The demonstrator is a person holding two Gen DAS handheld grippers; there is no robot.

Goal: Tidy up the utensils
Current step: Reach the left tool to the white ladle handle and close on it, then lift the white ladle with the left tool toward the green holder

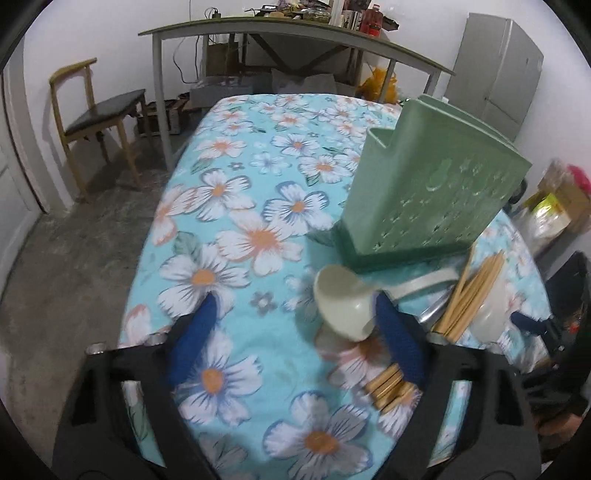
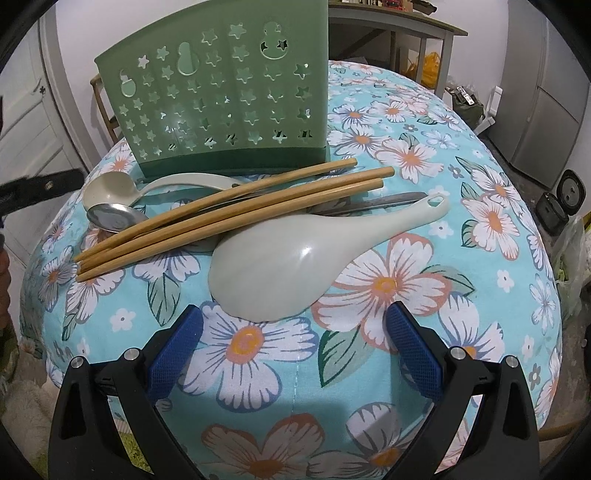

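Note:
A green utensil holder [image 2: 225, 92] with star cut-outs stands upright on the flowered table; it also shows in the left wrist view [image 1: 432, 199]. In front of it lie three wooden chopsticks [image 2: 236, 214], a pale rice paddle [image 2: 295, 254], a cream ladle [image 2: 110, 186] and a steel spoon [image 2: 114, 218]. My right gripper [image 2: 293, 332] is open and empty, just short of the paddle's blade. My left gripper [image 1: 295, 310] is open above the cloth, its right finger [image 1: 397, 332] beside the ladle's bowl [image 1: 343, 302] and over the chopsticks' ends [image 1: 391, 387].
The table wears a blue flowered cloth [image 2: 406, 155]. Beyond it stand a wooden chair [image 1: 96, 114], a long grey table [image 1: 295, 33] with clutter and a grey cabinet [image 1: 498, 70]. Bags and a rice cooker [image 2: 561, 199] sit on the floor to the right.

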